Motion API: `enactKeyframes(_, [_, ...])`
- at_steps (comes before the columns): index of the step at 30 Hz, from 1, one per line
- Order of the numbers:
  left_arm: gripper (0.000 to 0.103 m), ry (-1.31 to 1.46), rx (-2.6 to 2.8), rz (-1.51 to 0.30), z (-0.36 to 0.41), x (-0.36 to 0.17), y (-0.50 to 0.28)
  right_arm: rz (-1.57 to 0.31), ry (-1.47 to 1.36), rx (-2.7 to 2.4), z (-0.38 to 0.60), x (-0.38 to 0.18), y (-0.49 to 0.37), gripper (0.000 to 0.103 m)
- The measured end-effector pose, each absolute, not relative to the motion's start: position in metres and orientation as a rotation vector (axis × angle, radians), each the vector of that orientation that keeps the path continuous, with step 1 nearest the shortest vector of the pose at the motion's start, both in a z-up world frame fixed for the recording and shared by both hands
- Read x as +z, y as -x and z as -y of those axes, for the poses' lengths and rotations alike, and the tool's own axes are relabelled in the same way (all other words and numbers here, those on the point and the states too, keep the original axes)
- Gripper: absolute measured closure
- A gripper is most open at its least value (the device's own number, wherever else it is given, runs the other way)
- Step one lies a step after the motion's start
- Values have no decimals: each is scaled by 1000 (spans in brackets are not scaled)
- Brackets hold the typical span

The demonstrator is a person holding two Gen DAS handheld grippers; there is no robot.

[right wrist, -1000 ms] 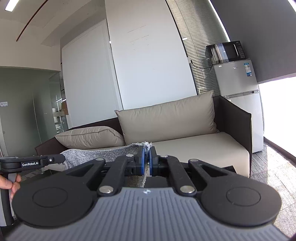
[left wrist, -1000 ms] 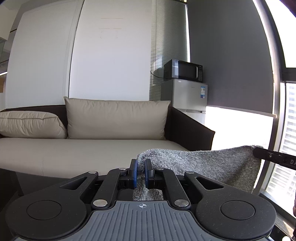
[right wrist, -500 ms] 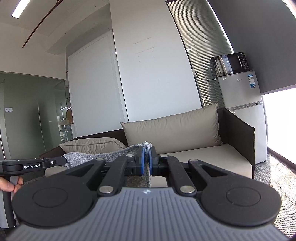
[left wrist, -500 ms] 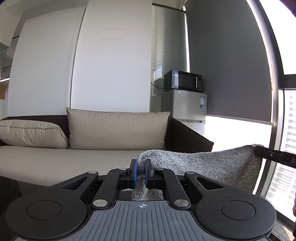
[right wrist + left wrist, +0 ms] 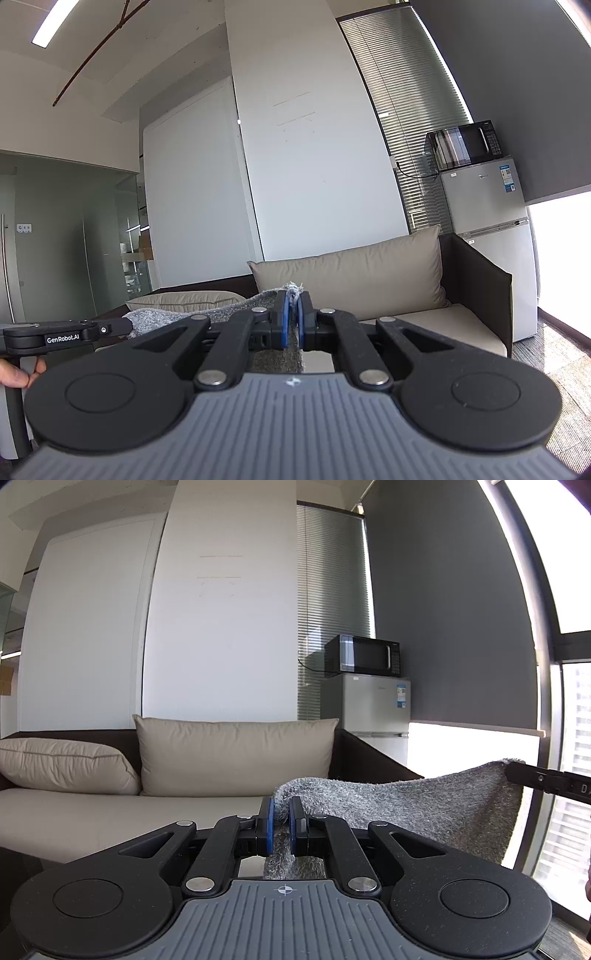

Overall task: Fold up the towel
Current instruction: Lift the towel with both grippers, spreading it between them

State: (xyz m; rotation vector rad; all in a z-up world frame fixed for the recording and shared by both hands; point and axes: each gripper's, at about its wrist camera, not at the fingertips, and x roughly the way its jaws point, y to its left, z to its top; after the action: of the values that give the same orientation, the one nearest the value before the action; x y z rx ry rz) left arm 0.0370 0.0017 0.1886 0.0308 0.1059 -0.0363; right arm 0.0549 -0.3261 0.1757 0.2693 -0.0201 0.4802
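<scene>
My left claw [image 5: 280, 821] is pinched tight on one corner of the fluffy grey terry towel [image 5: 406, 808], my right claw [image 5: 293, 319] clamped on the other; I've lifted both, the beige cushioned sofa [image 5: 110, 812] dropping lower, so the towel hangs spread, ready for folding.

Landmark: brown sofa [image 5: 373, 760] w/ beige seat. On it, a large beige back cushion [image 5: 236, 757] leans upright vs. the backrest, w/ a flatter beige pillow [image 5: 62, 762] just beside it at the sofa's far-left end. Just past the sofa's right armrest stands a white mini fridge [image 5: 376, 705] w/ a black microwave [image 5: 364, 655] on top; grey slatted blinds [image 5: 332, 609] hang behind both, a white wall panel [image 5: 221, 627] rises behind the sofa, and a frosted glass partition [image 5: 55, 236] is well off to its left.
</scene>
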Motion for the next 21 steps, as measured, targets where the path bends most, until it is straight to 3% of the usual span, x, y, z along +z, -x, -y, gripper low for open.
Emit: enactKeyframes(21, [96,-42,-16,-135,5,201,-14,13,-241,493,329,200,-24,98])
